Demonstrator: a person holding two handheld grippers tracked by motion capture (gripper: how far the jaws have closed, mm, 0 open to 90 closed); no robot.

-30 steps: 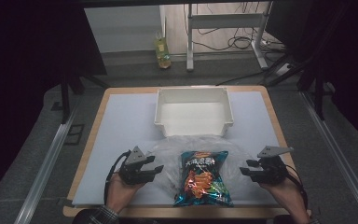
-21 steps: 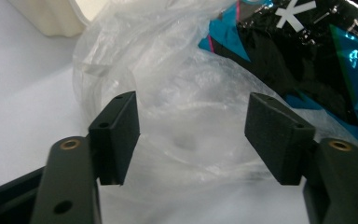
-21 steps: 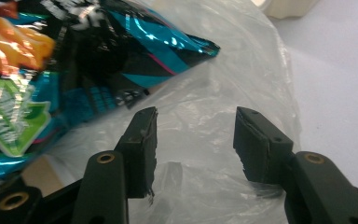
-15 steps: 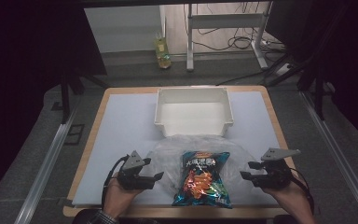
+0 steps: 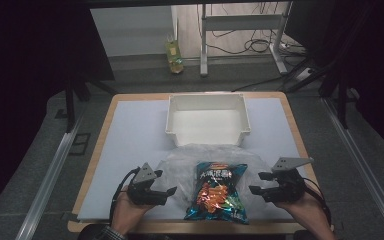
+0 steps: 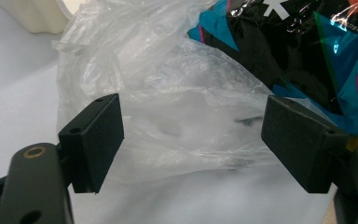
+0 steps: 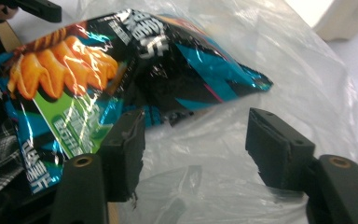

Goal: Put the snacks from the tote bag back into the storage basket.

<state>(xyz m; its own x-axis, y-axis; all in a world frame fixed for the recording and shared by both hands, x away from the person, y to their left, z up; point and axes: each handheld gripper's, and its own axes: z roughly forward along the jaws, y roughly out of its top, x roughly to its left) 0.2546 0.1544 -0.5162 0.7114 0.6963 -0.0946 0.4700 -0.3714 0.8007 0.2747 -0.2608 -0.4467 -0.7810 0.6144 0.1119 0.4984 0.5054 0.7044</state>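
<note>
Clear plastic bag (image 5: 190, 162) lies crumpled on the white-covered table (image 5: 130, 145), just in front of the empty white bin (image 5: 207, 120), with the teal snack packet (image 5: 215, 192) resting on top of it rather than inside it. The left tool (image 5: 167, 191) sits just beside the bag's left edge and the right tool (image 5: 257, 190) just beside the packet's right edge, one on each flank. Both sets of jaws have just been opening and now stand spread: in the left gripper view the left tool (image 6: 191, 135) frames loose film without pressing it, and in the right gripper view the right tool (image 7: 193, 140) frames film and a corner of the packet (image 7: 121, 70), again without contact. Judged from this layout, the work is at an early stage: nothing is gripped, the packet appears not yet bagged, and the bin holds nothing. Remaining, probably, are seizing the bag's mouth, getting the packet in, and moving the load to the bin.
</note>
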